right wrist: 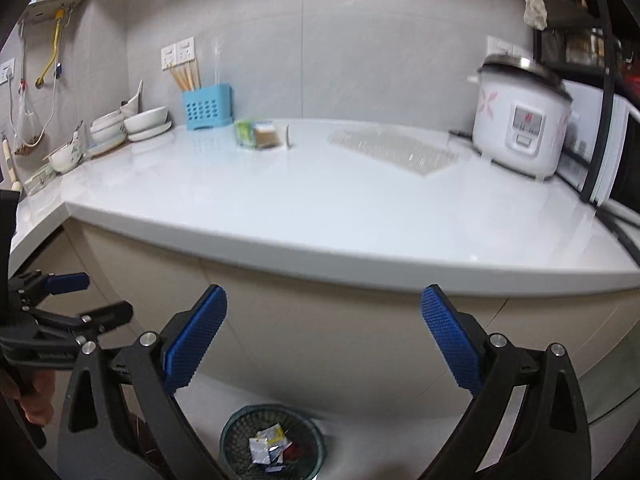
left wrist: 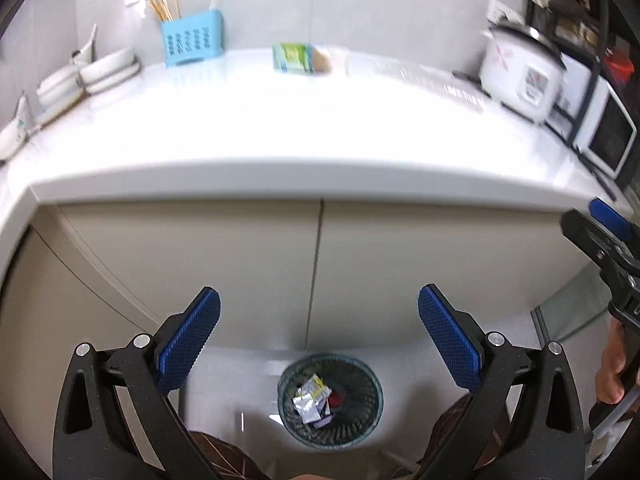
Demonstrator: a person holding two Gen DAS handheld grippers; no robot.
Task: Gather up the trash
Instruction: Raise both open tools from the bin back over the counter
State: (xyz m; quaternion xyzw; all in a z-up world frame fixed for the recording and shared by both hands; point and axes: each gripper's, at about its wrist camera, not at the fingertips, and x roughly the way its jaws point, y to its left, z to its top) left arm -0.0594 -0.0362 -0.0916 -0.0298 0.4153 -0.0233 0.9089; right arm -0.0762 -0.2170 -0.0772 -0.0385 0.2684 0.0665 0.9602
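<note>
A dark mesh waste bin (left wrist: 370, 376) (right wrist: 236, 424) stands on the floor below the cabinet, holding silver and yellow wrappers (left wrist: 310, 398) (right wrist: 266, 446). My left gripper (left wrist: 319, 294) hangs open and empty above the bin, facing the cabinet doors. My right gripper (right wrist: 324, 292) is open and empty too, just under the counter's edge. A green and brown packet (left wrist: 298, 58) (right wrist: 256, 134) lies at the back of the white counter (left wrist: 280, 128) (right wrist: 320, 200). A clear plastic sheet (right wrist: 396, 148) (left wrist: 432, 76) lies near the rice cooker. Each view catches the other gripper at its side edge.
A white rice cooker (right wrist: 520, 120) (left wrist: 520, 72) and a microwave (left wrist: 608, 136) stand at the right. A blue holder with chopsticks (right wrist: 208, 108) (left wrist: 192, 42) and stacked bowls (right wrist: 136, 124) (left wrist: 96, 72) sit at the back left. Beige cabinet doors (left wrist: 240, 264) close the front.
</note>
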